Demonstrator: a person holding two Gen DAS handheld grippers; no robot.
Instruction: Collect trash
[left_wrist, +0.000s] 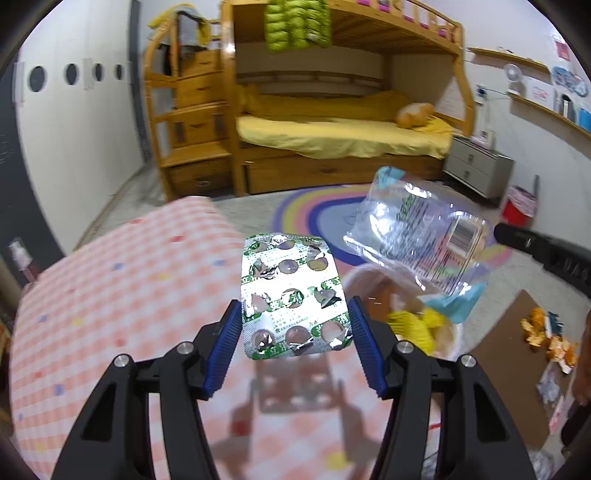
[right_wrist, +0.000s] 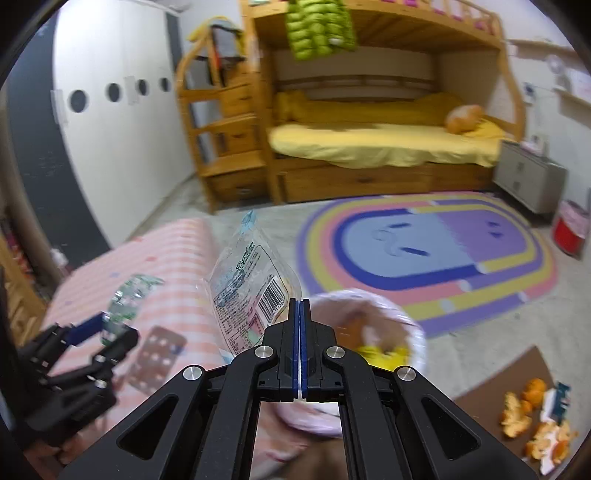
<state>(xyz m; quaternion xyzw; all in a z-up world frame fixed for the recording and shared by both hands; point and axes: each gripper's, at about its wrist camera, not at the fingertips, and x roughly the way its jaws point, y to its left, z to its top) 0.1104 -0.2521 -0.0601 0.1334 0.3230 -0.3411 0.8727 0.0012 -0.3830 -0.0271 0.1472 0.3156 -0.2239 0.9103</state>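
Your left claw (left_wrist: 293, 325) pinches the empty pill sheet (left_wrist: 291, 291) by its long sides, up above the pink checked counter (left_wrist: 110, 295). Your right claw (right_wrist: 300, 306) is squeezed tight on the clear wrapper (right_wrist: 251, 291). The trash bin (right_wrist: 415, 332) sits low, just right of the counter. The wrapper hangs closer to the bin, so your right claw is nearer.

Wooden bunk bed (right_wrist: 388, 122) against far wall, yellow bedding on lower bunk, stepped drawer stairs (right_wrist: 225, 136) at its left. Rainbow oval rug (right_wrist: 443, 251) on grey speckled floor. White wardrobe (left_wrist: 74, 122) (round dark holes) left. Grey nightstand (left_wrist: 478, 170) right, wall shelves (left_wrist: 532, 85) above.
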